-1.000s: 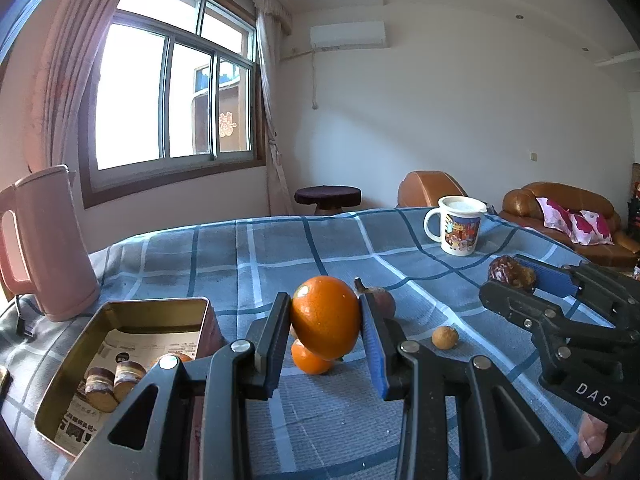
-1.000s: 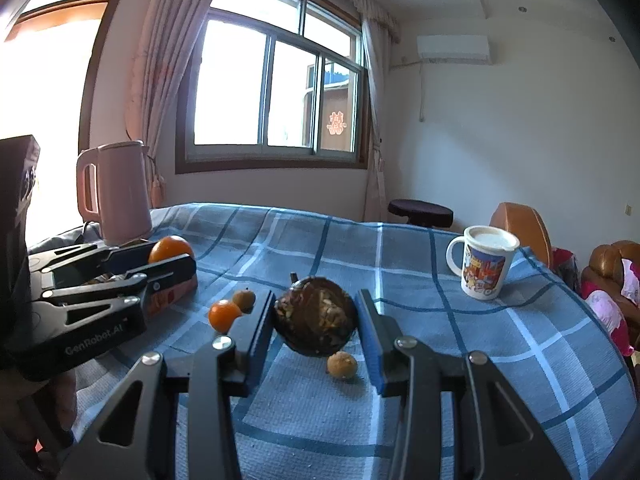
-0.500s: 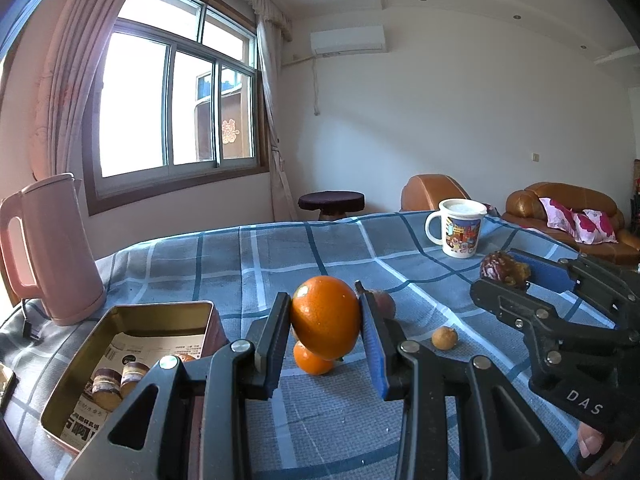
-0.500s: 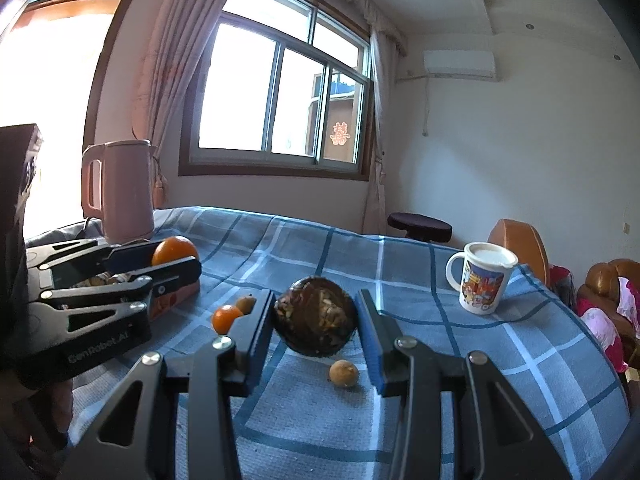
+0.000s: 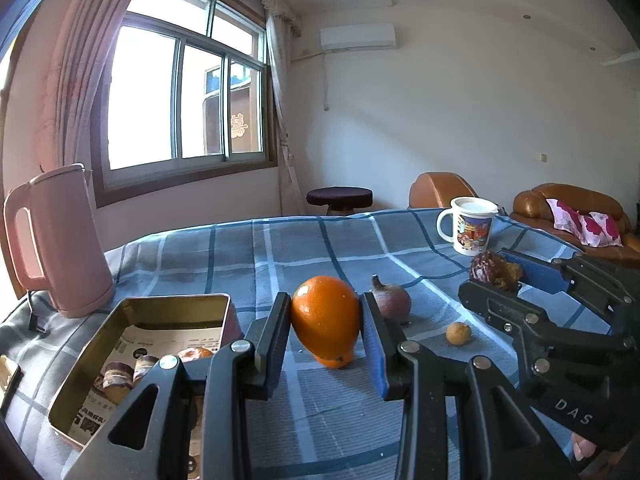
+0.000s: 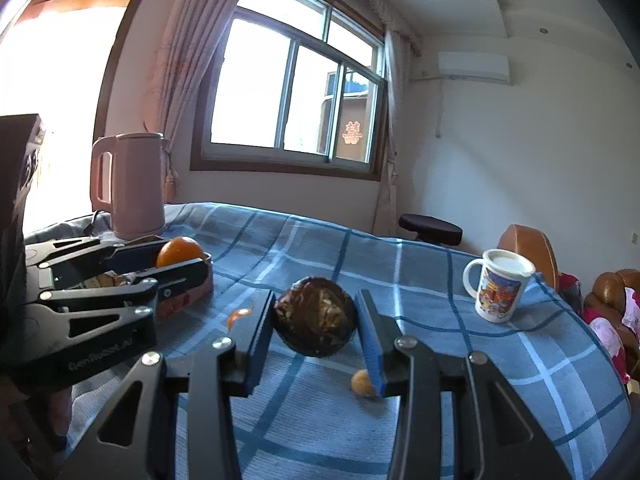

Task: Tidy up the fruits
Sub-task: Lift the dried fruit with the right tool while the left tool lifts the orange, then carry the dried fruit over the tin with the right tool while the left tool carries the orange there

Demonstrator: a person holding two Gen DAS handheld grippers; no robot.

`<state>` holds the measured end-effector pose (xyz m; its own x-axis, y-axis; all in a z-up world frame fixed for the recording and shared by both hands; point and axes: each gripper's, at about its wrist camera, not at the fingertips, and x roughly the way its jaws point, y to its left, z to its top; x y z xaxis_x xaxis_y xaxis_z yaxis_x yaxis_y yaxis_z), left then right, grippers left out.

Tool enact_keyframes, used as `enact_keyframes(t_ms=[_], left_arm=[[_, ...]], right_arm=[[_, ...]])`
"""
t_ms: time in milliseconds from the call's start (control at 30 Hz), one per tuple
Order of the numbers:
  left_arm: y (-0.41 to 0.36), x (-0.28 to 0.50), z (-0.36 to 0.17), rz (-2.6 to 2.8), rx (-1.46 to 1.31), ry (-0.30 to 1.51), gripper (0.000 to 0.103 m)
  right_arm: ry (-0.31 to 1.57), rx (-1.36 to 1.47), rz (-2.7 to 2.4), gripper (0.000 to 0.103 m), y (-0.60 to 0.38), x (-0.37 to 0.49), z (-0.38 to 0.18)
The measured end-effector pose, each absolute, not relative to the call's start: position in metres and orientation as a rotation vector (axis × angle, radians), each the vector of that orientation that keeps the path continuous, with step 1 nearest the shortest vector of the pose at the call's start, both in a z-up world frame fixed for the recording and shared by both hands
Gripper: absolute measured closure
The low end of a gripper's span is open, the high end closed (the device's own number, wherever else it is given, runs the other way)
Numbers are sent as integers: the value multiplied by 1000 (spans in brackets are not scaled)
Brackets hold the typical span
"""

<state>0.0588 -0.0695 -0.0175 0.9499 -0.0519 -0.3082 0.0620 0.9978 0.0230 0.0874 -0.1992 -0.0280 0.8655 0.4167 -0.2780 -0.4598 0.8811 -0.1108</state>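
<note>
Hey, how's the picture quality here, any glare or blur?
Left wrist view: the window is blown out white, and fisheye bends the walls; the orange is sharp. Right wrist view: strong glare at the far left, and a small orange fruit looks smeared.

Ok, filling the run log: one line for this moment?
left tool: shut on orange | right tool: shut on dark fruit | tin: open

My left tongs [image 5: 325, 318] are matt black plastic with blue ribbed pads, pressed on a glossy, smooth-skinned orange [image 5: 325, 312]. My right tongs [image 6: 316, 320] pinch a dark fruit [image 6: 315, 322] with a rough, mottled brown rind. A woven checked cloth [image 5: 312, 248] covers the worktop. The tin [image 5: 176, 306] shines like brassy metal, lined with printed paper. The kettle [image 5: 60, 240] looks smooth matt pink, the mug [image 5: 472, 226] glazed ceramic.
</note>
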Motion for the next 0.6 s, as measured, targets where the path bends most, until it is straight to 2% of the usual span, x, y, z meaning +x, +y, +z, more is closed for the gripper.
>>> enact_keyframes(t_ms=[600], left_arm=[[-38, 63, -20, -3, -2, 348, 66]], right_arm=[[273, -206, 547, 59, -158, 96, -31]])
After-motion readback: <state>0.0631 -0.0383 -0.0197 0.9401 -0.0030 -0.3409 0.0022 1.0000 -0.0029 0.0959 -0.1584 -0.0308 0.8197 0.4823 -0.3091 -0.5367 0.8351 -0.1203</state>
